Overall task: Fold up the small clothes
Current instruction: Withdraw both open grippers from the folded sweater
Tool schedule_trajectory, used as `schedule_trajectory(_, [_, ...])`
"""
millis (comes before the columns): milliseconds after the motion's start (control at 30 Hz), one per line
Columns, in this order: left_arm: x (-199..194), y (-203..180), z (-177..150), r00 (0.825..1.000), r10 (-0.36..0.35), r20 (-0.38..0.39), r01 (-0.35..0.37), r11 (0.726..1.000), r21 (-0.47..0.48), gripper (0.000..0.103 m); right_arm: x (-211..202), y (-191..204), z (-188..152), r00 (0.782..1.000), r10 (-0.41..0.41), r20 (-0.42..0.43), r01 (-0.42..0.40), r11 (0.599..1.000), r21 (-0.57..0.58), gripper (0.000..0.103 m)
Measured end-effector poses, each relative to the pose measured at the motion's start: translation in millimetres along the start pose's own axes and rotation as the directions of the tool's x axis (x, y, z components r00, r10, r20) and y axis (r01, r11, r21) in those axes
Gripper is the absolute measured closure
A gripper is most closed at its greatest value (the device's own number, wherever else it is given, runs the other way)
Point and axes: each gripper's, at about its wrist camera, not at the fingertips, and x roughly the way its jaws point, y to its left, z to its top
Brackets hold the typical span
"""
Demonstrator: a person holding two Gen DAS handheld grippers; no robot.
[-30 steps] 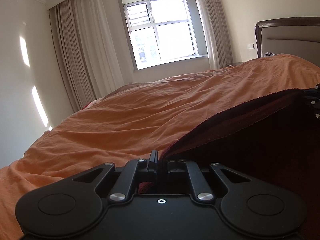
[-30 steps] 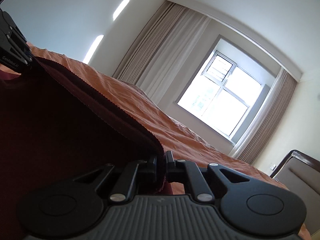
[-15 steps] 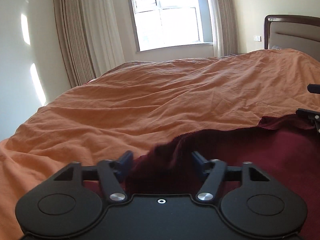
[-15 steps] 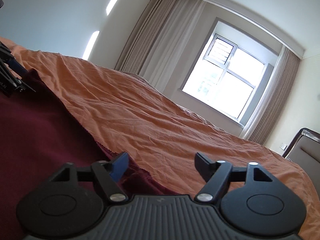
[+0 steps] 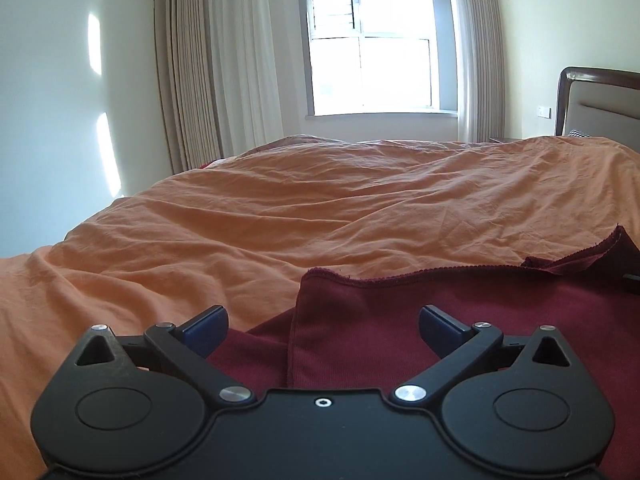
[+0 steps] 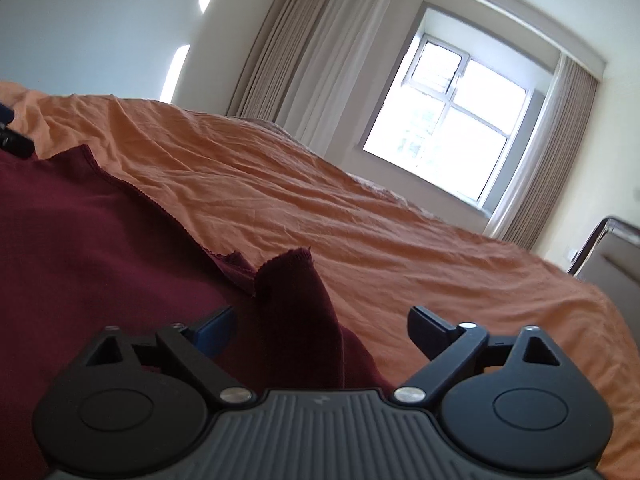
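One dark red garment (image 5: 400, 320), folded into two layers at its near left part, lies at the near edge of one orange bedspread (image 5: 320, 208). Two grippers: left gripper (image 5: 323, 326) and right gripper (image 6: 320, 326), each with two fingers, so four blue-tipped fingers in all. One window (image 5: 372, 44) with two curtains (image 5: 216, 64) beside it, one headboard (image 5: 600, 104) at the far right corner of the bed, two sun patches on the left wall.

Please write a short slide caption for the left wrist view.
Left gripper, jaws opening, above dark red garment on orange bedcover.
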Motion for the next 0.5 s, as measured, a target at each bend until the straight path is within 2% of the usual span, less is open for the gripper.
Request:
schedule_trajectory(67, [-3, -2, -7, 1.000, 0.016, -0.007, -0.016, 1.000, 0.012, 0.001, 6, -16, 1, 0.999, 0.029, -0.020, -0.027, 0.995, 0.099, 0.037])
schedule_trajectory(133, [-4, -3, -11, 0.999, 0.031, -0.017, -0.031, 0.999, 0.023, 0.001, 13, -31, 5, 0.998, 0.047, -0.039, -0.040, 0.983, 0.180, 0.082])
schedule_trajectory(167, [-4, -2, -14, 0.999, 0.038, -0.025, -0.037, 0.999, 0.025, 0.001, 16, -39, 7, 0.998, 0.048, -0.046, -0.037, 0.976, 0.213, 0.087])
schedule_trajectory(300, [-6, 3, -19, 0.998, 0.047, -0.045, -0.047, 0.999, -0.001, 0.001, 30, -56, 8, 0.997, 0.017, -0.077, 0.005, 0.962, 0.273, 0.089])
schedule_trajectory(367, [-6, 5, -21, 0.997, 0.051, -0.052, -0.052, 0.999, -0.015, 0.001, 40, -55, 4, 0.995, 0.001, -0.101, 0.027, 0.961, 0.276, 0.086])
schedule_trajectory(433, [-5, 7, -22, 0.996, 0.053, -0.065, -0.054, 0.998, -0.024, 0.001, 39, -50, 1, 0.994, -0.020, -0.106, 0.047, 0.964, 0.263, 0.067])
schedule_trajectory(467, [-6, 7, -24, 0.996, 0.053, -0.071, -0.055, 0.998, -0.028, 0.001, 37, -49, 0, 0.994, -0.032, -0.103, 0.057, 0.965, 0.256, 0.061])
schedule_trajectory(500, [-6, 7, -24, 0.996, 0.056, -0.073, -0.058, 0.998, -0.030, 0.001, 35, -47, 0, 0.995, -0.040, -0.093, 0.062, 0.967, 0.248, 0.048])
